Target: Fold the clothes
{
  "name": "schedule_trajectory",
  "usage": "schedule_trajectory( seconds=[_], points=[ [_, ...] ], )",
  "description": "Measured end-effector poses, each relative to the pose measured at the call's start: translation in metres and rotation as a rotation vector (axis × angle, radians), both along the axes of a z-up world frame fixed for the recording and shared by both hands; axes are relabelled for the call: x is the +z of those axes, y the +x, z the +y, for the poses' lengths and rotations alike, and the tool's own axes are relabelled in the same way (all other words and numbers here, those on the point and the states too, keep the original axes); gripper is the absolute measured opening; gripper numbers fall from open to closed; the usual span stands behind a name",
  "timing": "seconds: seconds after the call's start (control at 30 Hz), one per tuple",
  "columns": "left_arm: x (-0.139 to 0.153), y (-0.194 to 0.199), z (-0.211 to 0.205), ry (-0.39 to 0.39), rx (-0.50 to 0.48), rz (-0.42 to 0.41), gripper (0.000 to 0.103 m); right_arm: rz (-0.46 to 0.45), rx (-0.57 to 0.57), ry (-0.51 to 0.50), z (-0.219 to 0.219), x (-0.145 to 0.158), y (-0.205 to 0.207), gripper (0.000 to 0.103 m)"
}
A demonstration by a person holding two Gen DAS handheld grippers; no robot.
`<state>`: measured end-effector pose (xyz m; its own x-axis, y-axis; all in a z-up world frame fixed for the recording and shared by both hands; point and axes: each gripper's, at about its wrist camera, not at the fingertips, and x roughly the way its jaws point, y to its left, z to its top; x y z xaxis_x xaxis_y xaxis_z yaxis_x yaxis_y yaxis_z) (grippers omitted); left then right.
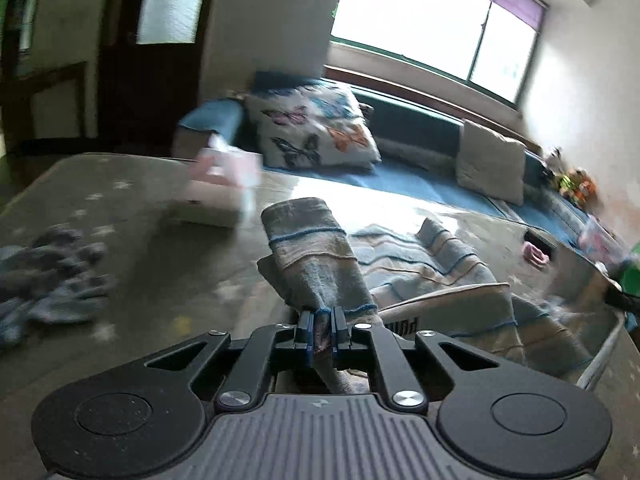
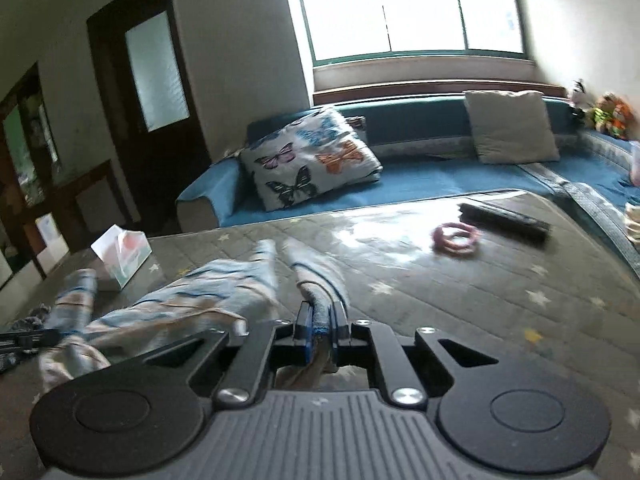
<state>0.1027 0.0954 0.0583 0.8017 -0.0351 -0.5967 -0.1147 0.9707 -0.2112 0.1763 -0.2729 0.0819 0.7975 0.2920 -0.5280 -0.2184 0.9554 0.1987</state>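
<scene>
The striped garment (image 1: pixel 320 248) lies at centre frame on the star-patterned table (image 1: pixel 120 184), one end clamped in the left gripper (image 1: pixel 321 330), another end pinched by the right gripper (image 2: pixel 321 326). A tissue box (image 2: pixel 122 254) sits centre left; pink rings (image 2: pixel 456 238) lie right of centre.

The left gripper (image 1: pixel 321 326) points forward and somewhat downward, its two black jaws drawn close together and pinching a fold of striped cloth (image 1: pixel 316 256) between the blue pads. The right gripper (image 2: pixel 320 322) is angled the same way, its jaws likewise nearly together and clamped on another part of the cloth just ahead of its fingertips.
</scene>
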Motion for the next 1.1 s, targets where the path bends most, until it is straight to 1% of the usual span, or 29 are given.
schedule_trajectory(
  seconds=[0.07,0.13,0.2,0.3,0.37,0.4,0.43,0.47,0.53,0.63,0.67,0.7,0.77,0.87,1.0,1.1],
  points=[
    [0.004,-0.022,0.009,0.003,0.026,-0.003,0.009,0.008,-0.01,0.027,-0.013,0.0,-0.019,0.007],
    [0.004,-0.044,0.015,0.009,0.041,0.014,0.009,0.02,-0.01,0.033,-0.021,-0.003,-0.038,0.007],
    [-0.002,-0.062,0.019,0.014,0.04,0.058,0.009,0.056,0.002,0.026,-0.023,-0.01,-0.055,0.007],
    [-0.011,-0.09,0.025,0.022,0.04,0.123,0.009,0.133,0.027,0.02,-0.026,-0.022,-0.075,0.008],
    [-0.019,-0.102,0.029,0.029,0.034,0.178,0.01,0.187,0.044,-0.004,-0.027,-0.029,-0.09,0.009],
    [-0.021,-0.106,0.03,0.032,0.034,0.197,0.01,0.193,0.047,-0.016,-0.027,-0.029,-0.094,0.011],
    [-0.024,-0.11,0.031,0.035,0.035,0.215,0.014,0.192,0.047,-0.024,-0.027,-0.026,-0.097,0.012],
    [-0.026,-0.114,0.031,0.039,0.035,0.234,0.014,0.19,0.048,-0.032,-0.028,-0.024,-0.1,0.012],
    [-0.024,-0.121,0.038,0.031,0.044,0.242,0.014,0.181,0.053,-0.05,-0.028,-0.018,-0.105,0.012],
    [-0.015,-0.123,0.044,0.044,0.046,0.223,0.022,0.149,0.076,-0.076,-0.021,-0.01,-0.098,0.015],
    [-0.01,-0.123,0.045,0.055,0.05,0.214,0.022,0.142,0.091,-0.082,-0.017,-0.008,-0.093,0.019],
    [-0.006,-0.125,0.045,0.074,0.055,0.201,0.022,0.136,0.112,-0.088,-0.011,-0.007,-0.086,0.019],
    [0.003,-0.128,0.047,0.102,0.061,0.178,0.026,0.132,0.148,-0.1,-0.002,-0.008,-0.074,0.019],
    [0.008,-0.126,0.054,0.131,0.078,0.168,0.027,0.152,0.216,-0.107,0.021,-0.015,-0.05,0.019],
    [0.006,-0.114,0.059,0.133,0.091,0.162,0.027,0.171,0.296,-0.126,0.057,-0.027,-0.017,0.02],
    [0.003,-0.1,0.057,0.121,0.079,0.152,0.027,0.188,0.33,-0.136,0.081,-0.038,0.006,0.026]
  ],
)
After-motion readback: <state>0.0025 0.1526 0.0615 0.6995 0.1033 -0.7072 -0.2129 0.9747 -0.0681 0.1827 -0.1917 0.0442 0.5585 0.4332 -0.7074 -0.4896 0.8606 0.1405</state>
